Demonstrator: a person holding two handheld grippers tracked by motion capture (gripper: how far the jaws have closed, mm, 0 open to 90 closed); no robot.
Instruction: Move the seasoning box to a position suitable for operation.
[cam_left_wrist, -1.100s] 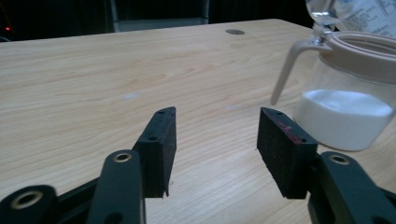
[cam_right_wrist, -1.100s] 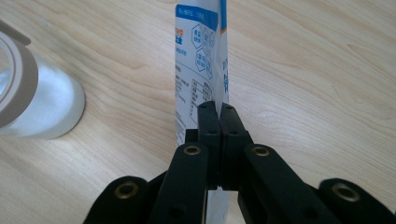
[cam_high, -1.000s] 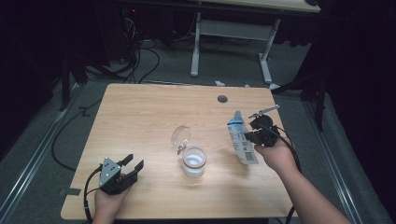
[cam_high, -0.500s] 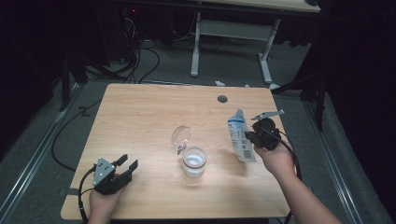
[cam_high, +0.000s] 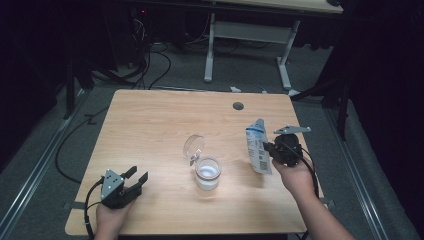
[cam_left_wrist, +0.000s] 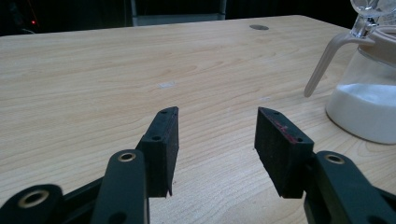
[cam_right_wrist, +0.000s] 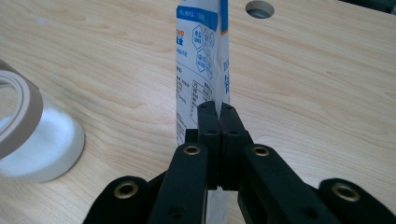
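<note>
A white and blue pouch (cam_high: 258, 146) hangs above the table's right side, pinched at its edge by my right gripper (cam_high: 274, 149), which is shut on it. In the right gripper view the pouch (cam_right_wrist: 201, 70) stands upright between the closed jaws of that gripper (cam_right_wrist: 219, 112). A clear jar (cam_high: 207, 173) holding white powder sits in the middle of the table, its lid (cam_high: 193, 146) flipped up. My left gripper (cam_high: 136, 176) rests near the front left corner, open with nothing between its pads. In the left gripper view the gripper (cam_left_wrist: 217, 133) points across bare wood, the jar (cam_left_wrist: 364, 93) at right.
The wooden table (cam_high: 150, 125) has a round cable hole (cam_high: 238, 106) near its back edge. Cables lie on the floor behind the table at left. Another desk's white legs (cam_high: 210, 50) stand farther back.
My right gripper and the pouch have shifted slightly toward the front. My left hand and gripper slid a little to the left and nearer the front edge.
</note>
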